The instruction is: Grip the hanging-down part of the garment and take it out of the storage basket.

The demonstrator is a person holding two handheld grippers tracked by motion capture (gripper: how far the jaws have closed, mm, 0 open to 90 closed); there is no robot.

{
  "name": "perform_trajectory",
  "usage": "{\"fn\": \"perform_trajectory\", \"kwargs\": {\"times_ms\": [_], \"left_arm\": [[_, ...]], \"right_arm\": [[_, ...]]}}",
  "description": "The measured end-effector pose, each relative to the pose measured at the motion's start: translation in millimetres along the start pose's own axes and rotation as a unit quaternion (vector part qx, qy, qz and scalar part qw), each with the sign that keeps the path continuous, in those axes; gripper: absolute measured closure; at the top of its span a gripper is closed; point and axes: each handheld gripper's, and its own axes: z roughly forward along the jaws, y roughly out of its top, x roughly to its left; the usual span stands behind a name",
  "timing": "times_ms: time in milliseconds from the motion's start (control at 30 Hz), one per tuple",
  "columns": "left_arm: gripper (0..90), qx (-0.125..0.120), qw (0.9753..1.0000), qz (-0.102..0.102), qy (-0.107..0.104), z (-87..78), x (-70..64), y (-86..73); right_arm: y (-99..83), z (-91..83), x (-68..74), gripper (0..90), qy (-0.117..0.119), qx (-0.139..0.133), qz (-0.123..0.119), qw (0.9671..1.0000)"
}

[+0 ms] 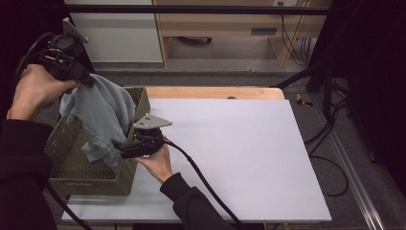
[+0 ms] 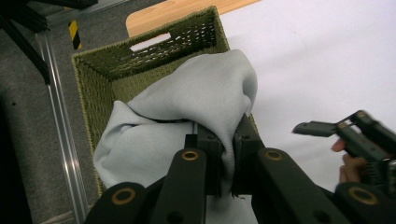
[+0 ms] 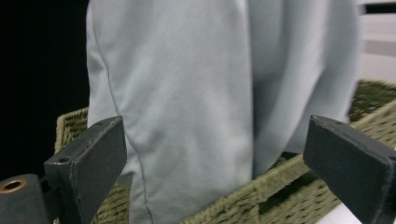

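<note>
No text, label, brand, number or sign can be read on anything here.

It looks like a lab or a recording room, not a home. The white table (image 1: 249, 158) stands on grey carpet (image 1: 215, 76), with black frame bars (image 1: 191, 9) across the far side. At the right, black cables (image 1: 330, 143) lie beside an aluminium rail (image 1: 354, 177), and plain wooden furniture (image 1: 220, 26) stands far behind

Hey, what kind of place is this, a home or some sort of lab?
Probably a lab or recording workspace, not a home: a dark metal frame surrounds the white-topped table, loose cables trail on the carpet, and a person works two handheld grippers on a grey cloth in a basket.
</note>
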Motion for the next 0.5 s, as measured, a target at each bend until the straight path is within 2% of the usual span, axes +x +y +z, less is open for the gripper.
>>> {"fn": "perform_trajectory", "kwargs": {"times_ms": [33,67,133,200,300,367,433,467,500], "left_arm": [[84.6,0.000,1.0000,0.000,0.000,0.0,0.0,0.0],[84.6,0.000,1.0000,-0.001,0.000,0.2,0.5,-0.1],[84.6,-0.002,1.0000,-0.004,0.000,0.3,1.1,-0.8],[84.6,-0.003,1.0000,-0.006,0.000,0.3,1.3,-1.6],[84.6,-0.004,1.0000,-0.009,0.000,-0.3,1.0,-2.2],[84.6,-0.002,1.0000,-0.002,0.000,-1.0,2.7,-2.5],[84.6,-0.003,1.0000,-0.005,-0.001,-0.9,2.5,-2.9],[84.6,-0.002,1.0000,-0.004,-0.001,-0.9,2.6,-3.4],[84.6,-0.003,1.0000,-0.004,-0.001,-0.9,2.8,-3.7]], "right_arm": [[0.0,0.0,0.0,6.4,0.000,0.000,0.000,1.0000],[-2.9,7.5,3.7,7.0,0.008,0.015,0.007,0.9998],[-3.9,10.1,4.3,7.2,0.007,0.019,0.005,0.9998],[-8.5,20.3,6.2,8.5,0.010,0.033,0.002,0.9994],[-11.3,26.1,7.3,10.7,0.017,0.039,0.005,0.9991],[-15.0,34.4,8.8,15.8,0.025,0.053,0.001,0.9983],[-16.2,37.1,10.1,17.1,0.027,0.057,-0.001,0.9980],[-18.1,41.0,12.4,23.1,0.027,0.067,0.000,0.9974],[-18.1,41.0,12.4,23.1,0.027,0.067,0.000,0.9974]]}}
